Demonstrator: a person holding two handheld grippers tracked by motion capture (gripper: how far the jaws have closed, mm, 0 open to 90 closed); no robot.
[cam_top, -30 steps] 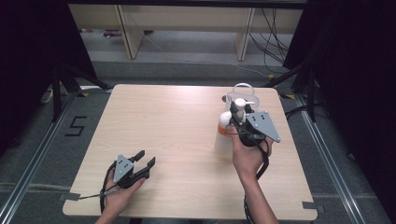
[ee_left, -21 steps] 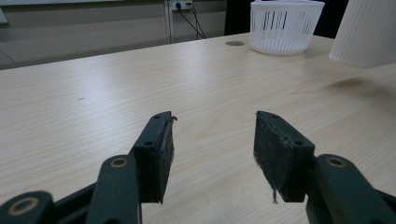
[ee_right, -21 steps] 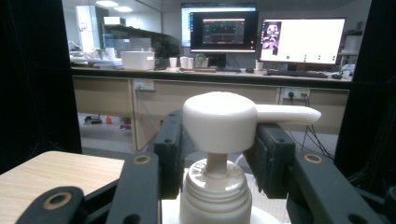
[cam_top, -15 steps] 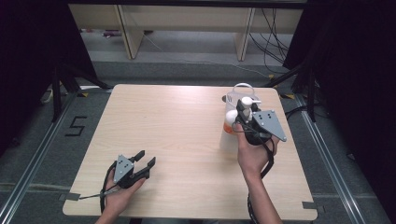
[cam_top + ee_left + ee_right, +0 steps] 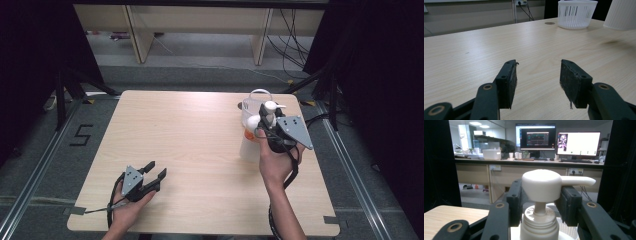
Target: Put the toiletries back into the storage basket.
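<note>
Right now, pump bottle (image 5: 540, 202) clamped in right gripper (image 5: 540, 202), white basket (image 5: 577, 13) beyond.

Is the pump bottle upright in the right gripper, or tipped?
Upright: the pump bottle stands vertical in the right gripper view, pump head on top, spout level.

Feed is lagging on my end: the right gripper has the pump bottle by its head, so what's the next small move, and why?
Probably carry the pump bottle on toward the white basket, then lower it. The right gripper clamps its pump head, the bottle appears lifted off the table, and the basket sits just beyond it.
</note>
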